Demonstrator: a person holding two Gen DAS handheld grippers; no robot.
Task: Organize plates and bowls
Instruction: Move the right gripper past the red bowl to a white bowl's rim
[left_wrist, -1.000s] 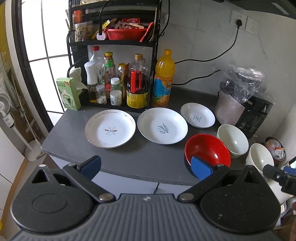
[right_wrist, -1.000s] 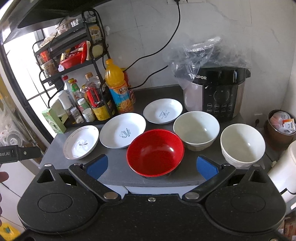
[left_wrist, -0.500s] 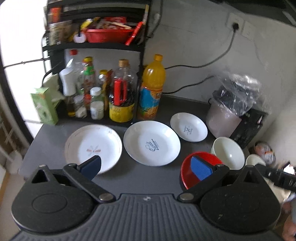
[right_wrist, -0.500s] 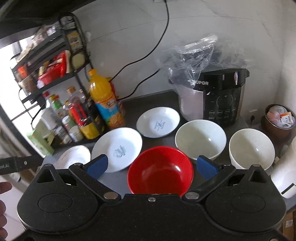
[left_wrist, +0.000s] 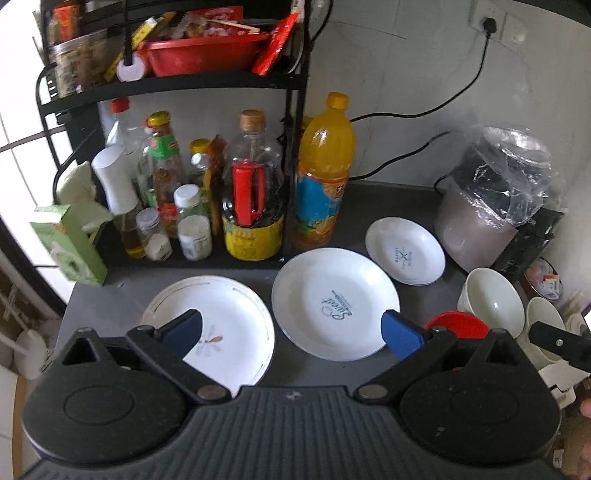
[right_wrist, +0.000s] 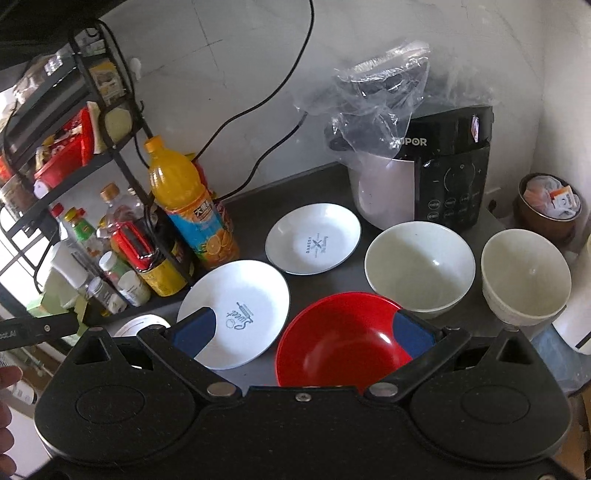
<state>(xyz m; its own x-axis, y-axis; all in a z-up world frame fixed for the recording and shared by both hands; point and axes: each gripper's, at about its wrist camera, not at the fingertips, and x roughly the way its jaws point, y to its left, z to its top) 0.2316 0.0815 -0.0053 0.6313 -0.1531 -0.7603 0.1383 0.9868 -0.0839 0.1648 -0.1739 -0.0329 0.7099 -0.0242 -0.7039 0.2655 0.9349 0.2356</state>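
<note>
Three white plates lie in a row on the dark counter (left_wrist: 354, 195): a rimmed plate (left_wrist: 236, 317) at left, a "Sweet" plate (left_wrist: 334, 301) in the middle, a small plate (left_wrist: 404, 251) behind it. A red bowl (right_wrist: 343, 336) sits at the front, with two white bowls (right_wrist: 419, 266) (right_wrist: 524, 275) to its right. My left gripper (left_wrist: 291, 330) hangs open over the front edge, between the rimmed and the middle plate. My right gripper (right_wrist: 303, 332) is open above the red bowl's near side, nothing between its fingers.
A black rack (left_wrist: 177, 85) with bottles and jars stands at the back left, an orange juice bottle (left_wrist: 323, 173) beside it. A rice cooker (right_wrist: 436, 173) under a plastic bag fills the back right corner. A brown bin (right_wrist: 548, 206) sits at far right.
Both grippers have moved forward and lower toward the counter. The left one now points at the two front plates; the right one has closed in on the red bowl.
</note>
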